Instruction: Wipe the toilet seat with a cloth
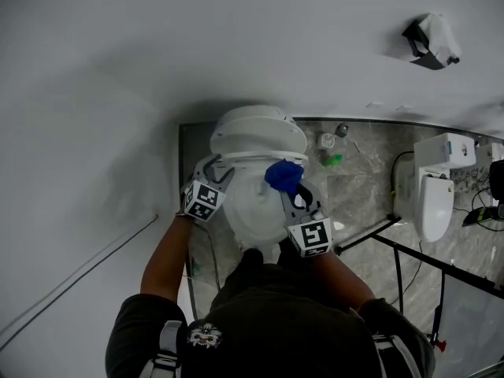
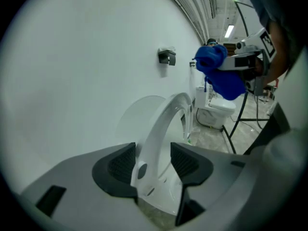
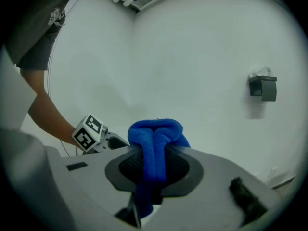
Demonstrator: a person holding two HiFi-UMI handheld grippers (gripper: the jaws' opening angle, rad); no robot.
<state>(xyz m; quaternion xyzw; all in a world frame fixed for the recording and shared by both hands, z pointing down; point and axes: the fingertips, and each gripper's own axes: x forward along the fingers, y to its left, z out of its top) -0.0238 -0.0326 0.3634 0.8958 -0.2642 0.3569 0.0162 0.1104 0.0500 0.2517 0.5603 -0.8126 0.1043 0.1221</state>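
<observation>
The head view looks down on the person standing over a toilet, with 1 tool on each side of the bowl. The left tool sits at the toilet's left edge. The right tool is over the bowl with a blue cloth bunched at its tip. From this height the seat cannot be told from the lid.

The left gripper view shows them apart. The seat is tipped up on edge as a white ring, with the lid behind it against the wall. The ring runs between the left tool's 2 dark pads. The jaws stand wide, and a gap shows on the right side of the ring, so the pads do not appear to press on it. This view also catches the right tool from the side, with the cloth hanging clear of the seat.

The right gripper view shows the grip itself. The jaws are clamped on a fold of the cloth, which bulges above the pads and trails below them. Past it is the left tool's marker cube.

A 2nd toilet stands well apart on the right, and a paper holder is on the wall.
</observation>
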